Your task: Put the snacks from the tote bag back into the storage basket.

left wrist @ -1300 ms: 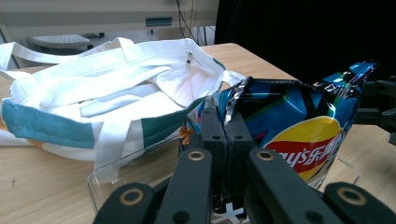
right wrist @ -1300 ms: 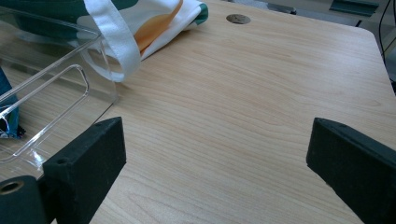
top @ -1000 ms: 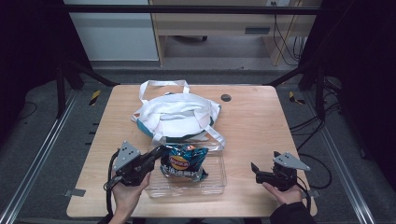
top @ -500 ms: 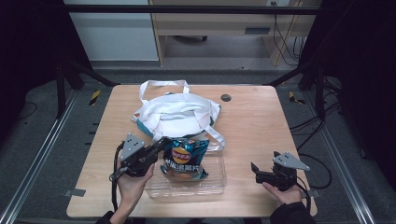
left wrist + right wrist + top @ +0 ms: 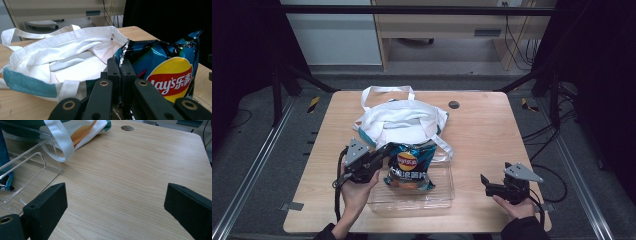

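A blue bag of Lay's crisps point(image 5: 410, 165) stands tilted over the clear plastic bin point(image 5: 439, 197) near the table's front edge. My left gripper point(image 5: 384, 151) is shut on the bag's upper left corner; in the left gripper view the jaws pinch the silver seam of the crisp bag point(image 5: 170, 67). Just behind lies a white tote bag point(image 5: 399, 122) with teal trim, its mouth slack in the left gripper view point(image 5: 62, 55). My right gripper point(image 5: 486, 184) rests low at the front right, open, with bare wood between its jaws point(image 5: 115, 202).
A small dark round disc point(image 5: 454, 104) is set into the table behind the tote. The clear bin's wall point(image 5: 30, 170) and a tote strap point(image 5: 60, 142) lie left of my right gripper. Black frame bars flank the table.
My left gripper has lifted the crisp bag up from the bin and drawn it slightly towards the tote. The right gripper has stayed put.
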{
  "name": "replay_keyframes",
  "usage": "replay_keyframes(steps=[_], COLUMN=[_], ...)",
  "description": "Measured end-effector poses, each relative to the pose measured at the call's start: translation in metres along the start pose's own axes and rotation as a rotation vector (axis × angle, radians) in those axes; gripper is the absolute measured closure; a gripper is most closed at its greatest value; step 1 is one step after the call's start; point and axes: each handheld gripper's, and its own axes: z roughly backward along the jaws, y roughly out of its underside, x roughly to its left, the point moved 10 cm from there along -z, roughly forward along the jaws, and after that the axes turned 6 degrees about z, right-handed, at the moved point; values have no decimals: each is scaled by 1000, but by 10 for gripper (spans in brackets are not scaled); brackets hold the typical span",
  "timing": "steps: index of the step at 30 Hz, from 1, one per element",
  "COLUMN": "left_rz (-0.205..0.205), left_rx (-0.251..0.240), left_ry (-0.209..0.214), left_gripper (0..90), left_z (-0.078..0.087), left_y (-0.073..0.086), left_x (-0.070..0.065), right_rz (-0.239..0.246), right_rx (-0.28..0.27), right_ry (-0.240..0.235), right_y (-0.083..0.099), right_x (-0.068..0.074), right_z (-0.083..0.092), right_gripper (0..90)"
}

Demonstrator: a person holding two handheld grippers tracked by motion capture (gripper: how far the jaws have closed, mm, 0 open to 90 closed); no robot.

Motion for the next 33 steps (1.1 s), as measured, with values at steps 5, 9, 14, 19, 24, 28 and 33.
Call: replay_keyframes(steps=[5,9,14,19,24,28,33], left_rz=[-4,-4,-6,-8,-9,-12,-11], left_rx=[2,2,5,10,10,14,15], left_ry=[-5,-11,-16,-20,-23,-25,-23], left_gripper=[881,880,879,879,879,878,875], left_z=[-5,-9,-14,-17,-19,-21,-25], left_y=[-1,-2,-4,-5,-5,-5,-5], left_x=[1,3,5,6,7,8,9], right_rz=[1,0,2,2,1,0,0], right_rx=[0,1,2,1,1,1,1], right_ry=[1,1,1,2,1,0,-1], right_y=[0,0,0,0,0,0,0], right_x=[0,0,0,0,0,0,-1], right_z=[0,0,-1,-1,-1,-2,-2], right_gripper=[50,50,50,50,50,49,50])
